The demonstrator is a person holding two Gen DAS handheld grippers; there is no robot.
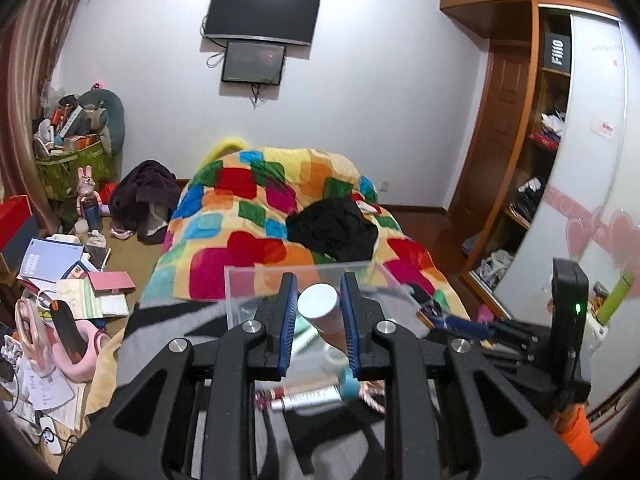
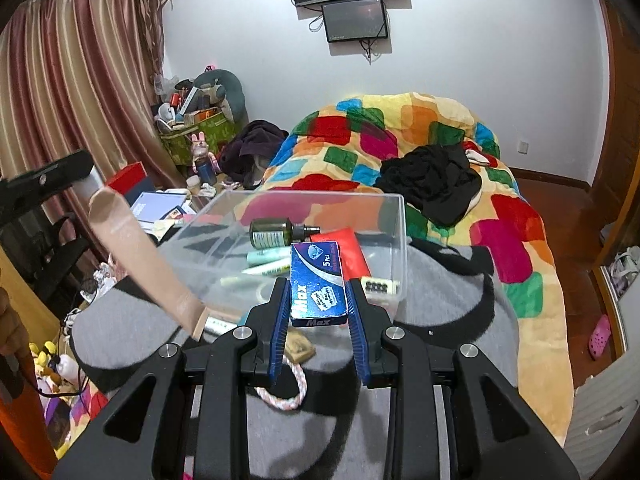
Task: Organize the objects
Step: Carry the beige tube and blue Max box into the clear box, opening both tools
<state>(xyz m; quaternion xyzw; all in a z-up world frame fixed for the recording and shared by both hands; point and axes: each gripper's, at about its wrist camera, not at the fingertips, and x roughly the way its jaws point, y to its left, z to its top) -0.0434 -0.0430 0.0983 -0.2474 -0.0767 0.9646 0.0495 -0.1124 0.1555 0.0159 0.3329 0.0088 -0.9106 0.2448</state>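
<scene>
Our left gripper (image 1: 319,312) is clamped on a beige tube (image 1: 326,316) with a silver cap, held just above the near rim of the clear plastic box (image 2: 400,216). Our right gripper (image 2: 319,304) has its pads pressed on a blue Max box (image 2: 316,280), over the near edge of that clear box. Inside lie a dark green bottle (image 2: 272,233), a red packet (image 2: 344,252) and pale green tubes (image 2: 266,262). It all sits on the grey-and-black blanket (image 2: 440,320) at the bed's near end.
</scene>
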